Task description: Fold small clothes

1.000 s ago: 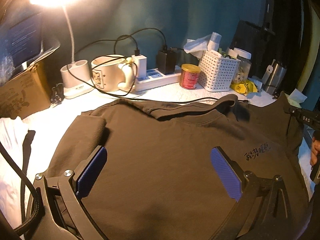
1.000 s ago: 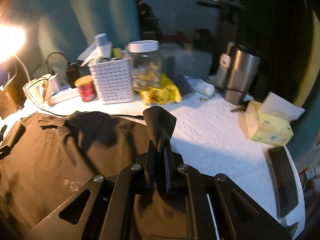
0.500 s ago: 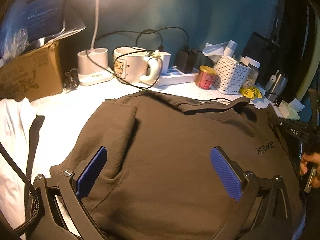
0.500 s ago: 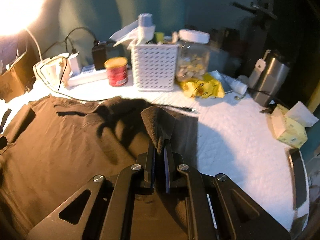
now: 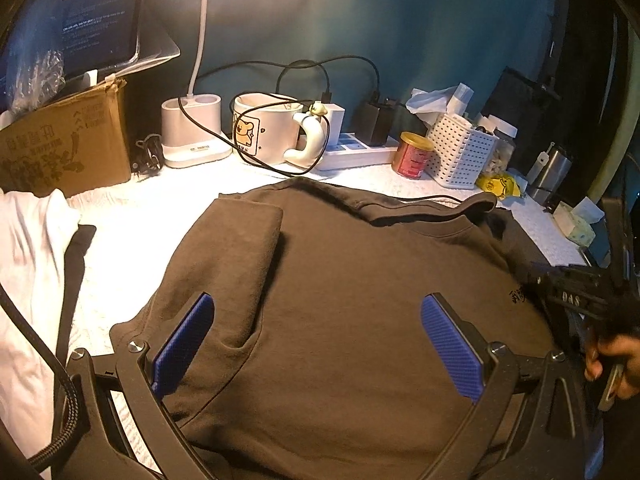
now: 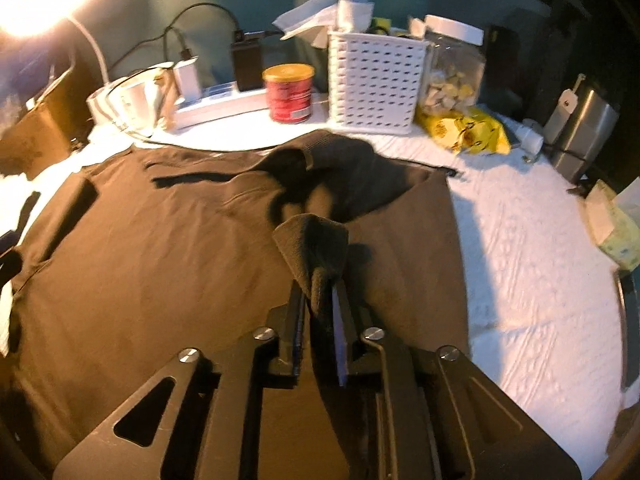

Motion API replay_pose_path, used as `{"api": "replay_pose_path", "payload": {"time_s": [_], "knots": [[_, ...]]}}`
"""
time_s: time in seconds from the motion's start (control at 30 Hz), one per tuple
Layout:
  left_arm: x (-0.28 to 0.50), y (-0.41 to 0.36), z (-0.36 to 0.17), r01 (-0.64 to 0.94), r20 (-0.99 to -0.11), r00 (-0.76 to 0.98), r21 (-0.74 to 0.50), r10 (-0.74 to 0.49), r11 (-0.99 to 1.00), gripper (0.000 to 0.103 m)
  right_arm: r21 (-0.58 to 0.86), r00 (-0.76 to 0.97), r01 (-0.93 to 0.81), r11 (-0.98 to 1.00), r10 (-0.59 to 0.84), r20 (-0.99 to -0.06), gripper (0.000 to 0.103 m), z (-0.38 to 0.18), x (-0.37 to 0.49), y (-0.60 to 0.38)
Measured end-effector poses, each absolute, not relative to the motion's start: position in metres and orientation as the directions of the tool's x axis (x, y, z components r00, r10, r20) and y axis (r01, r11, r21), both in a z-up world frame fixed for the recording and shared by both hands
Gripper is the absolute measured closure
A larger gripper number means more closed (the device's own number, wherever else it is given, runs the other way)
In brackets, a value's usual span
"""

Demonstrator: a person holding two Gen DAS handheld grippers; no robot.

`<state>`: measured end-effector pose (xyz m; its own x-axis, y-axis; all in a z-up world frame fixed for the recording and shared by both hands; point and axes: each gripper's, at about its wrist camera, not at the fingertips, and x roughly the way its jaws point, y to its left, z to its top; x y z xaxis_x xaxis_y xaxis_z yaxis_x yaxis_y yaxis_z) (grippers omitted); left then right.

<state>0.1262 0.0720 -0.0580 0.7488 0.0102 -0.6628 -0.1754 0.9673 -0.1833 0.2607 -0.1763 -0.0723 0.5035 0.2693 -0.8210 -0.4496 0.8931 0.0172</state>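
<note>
One brown sweatshirt point(image 5: 360, 300) lies spread flat on the white-covered bench point(image 6: 532, 264), its left sleeve folded in over the body. Along the far edge stand one red tin point(image 6: 289, 94), one white perforated basket point(image 6: 374, 80), one cartoon mug point(image 5: 266, 128), one power strip point(image 5: 356, 152), one lidded glass jar point(image 6: 452, 68) and one steel tumbler point(image 6: 580, 132). A cardboard box point(image 5: 60, 140) sits far left. The left claw point(image 5: 316, 344) hovers over the sweatshirt's near half, pointing down and forward, its two blue pads wide apart and grasping nothing. The right claw point(image 6: 320, 320) tilts steeply down, jaws just easing apart, with the right sleeve cuff point(image 6: 316, 240) between its pads; whether they still press on it is hard to tell. At the right edge of the left view, a hand point(image 5: 612, 364) is cut off, and the chest print is partly hidden
</note>
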Motion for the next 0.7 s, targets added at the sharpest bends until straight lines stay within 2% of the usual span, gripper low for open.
{"api": "replay_pose_path", "payload": {"time_s": [0.07,0.1,0.13,0.27,0.43,0.57,0.7], "knots": [[0.125,0.070,-0.056,-0.181,-0.663,0.748,-0.176,0.019,0.968,0.001,0.036,0.484,-0.479,0.877,0.298,-0.823,0.067,-0.072,0.251,-0.173],[0.125,0.069,-0.055,-0.182,-0.663,0.748,-0.172,0.023,0.968,0.001,0.052,0.472,-0.497,0.866,0.321,-0.821,0.052,-0.071,0.245,-0.172],[0.123,0.068,-0.054,-0.184,-0.662,0.749,-0.168,0.027,0.968,0.001,0.067,0.464,-0.512,0.857,0.341,-0.818,0.045,-0.070,0.239,-0.172],[0.117,0.061,-0.049,-0.191,-0.659,0.751,-0.147,0.048,0.971,0.001,0.066,0.491,-0.521,0.851,0.362,-0.792,0.045,-0.058,0.222,-0.189],[0.111,0.055,-0.047,-0.205,-0.665,0.743,-0.118,0.076,0.972,0.001,0.073,0.563,-0.408,0.910,0.313,-0.765,0.045,-0.051,0.223,-0.241],[0.108,0.055,-0.047,-0.221,-0.673,0.733,-0.101,0.096,0.970,0.001,0.119,0.538,-0.347,0.930,0.302,-0.787,0.045,-0.065,0.229,-0.273],[0.102,0.063,-0.048,-0.242,-0.678,0.725,-0.084,0.122,0.967,0.001,0.196,0.486,-0.380,0.904,0.375,-0.789,0.045,-0.075,0.218,-0.273]]}}
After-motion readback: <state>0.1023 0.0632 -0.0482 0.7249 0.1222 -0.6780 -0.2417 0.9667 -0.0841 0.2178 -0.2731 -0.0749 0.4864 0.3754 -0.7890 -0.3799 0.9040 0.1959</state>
